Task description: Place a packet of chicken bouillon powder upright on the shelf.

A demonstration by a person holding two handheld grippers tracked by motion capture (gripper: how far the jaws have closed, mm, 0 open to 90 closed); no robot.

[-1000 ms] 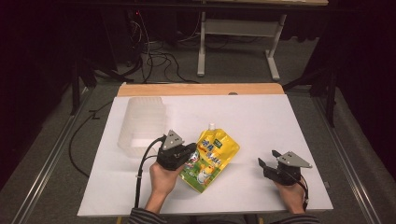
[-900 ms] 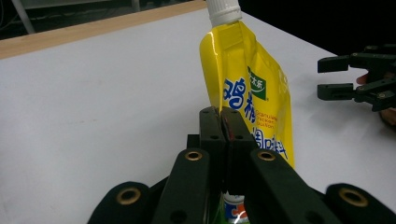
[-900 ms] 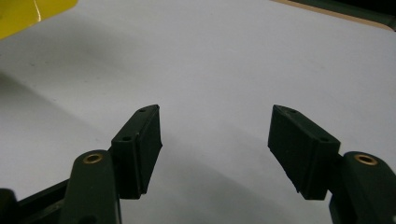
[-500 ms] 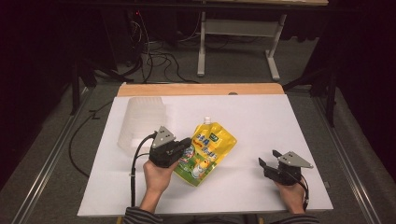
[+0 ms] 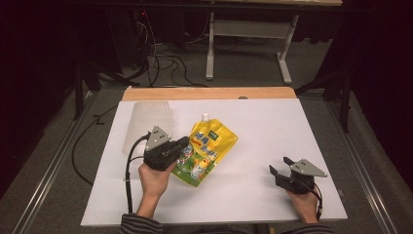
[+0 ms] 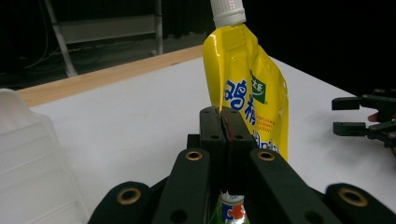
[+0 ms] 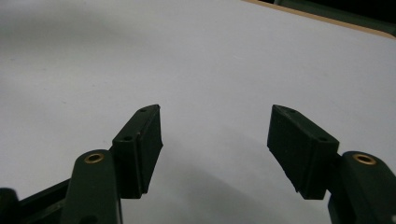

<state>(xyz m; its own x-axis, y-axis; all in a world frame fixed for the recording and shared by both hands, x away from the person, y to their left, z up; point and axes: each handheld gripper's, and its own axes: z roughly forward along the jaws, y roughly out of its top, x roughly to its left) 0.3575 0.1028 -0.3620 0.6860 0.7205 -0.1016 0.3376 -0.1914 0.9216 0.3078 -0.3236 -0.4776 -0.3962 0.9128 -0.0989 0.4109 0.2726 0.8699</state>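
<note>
Now the yellow spouted pouch (image 5: 207,148) sits further left on the white table (image 5: 253,195) than a second ago, its white cap (image 6: 227,11) tipped up, because my left hand-held gripper (image 5: 171,148) is clamped on its lower edge and dragging it toward the translucent container (image 5: 146,124). My right hand-held gripper (image 5: 281,171) waits well apart, jaws wide; I guess I'm repositioning the pouch.

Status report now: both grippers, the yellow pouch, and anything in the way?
Left gripper shut on yellow pouch, held at its edge. Right gripper open, empty, near table. Translucent plastic container beside the left gripper.
</note>
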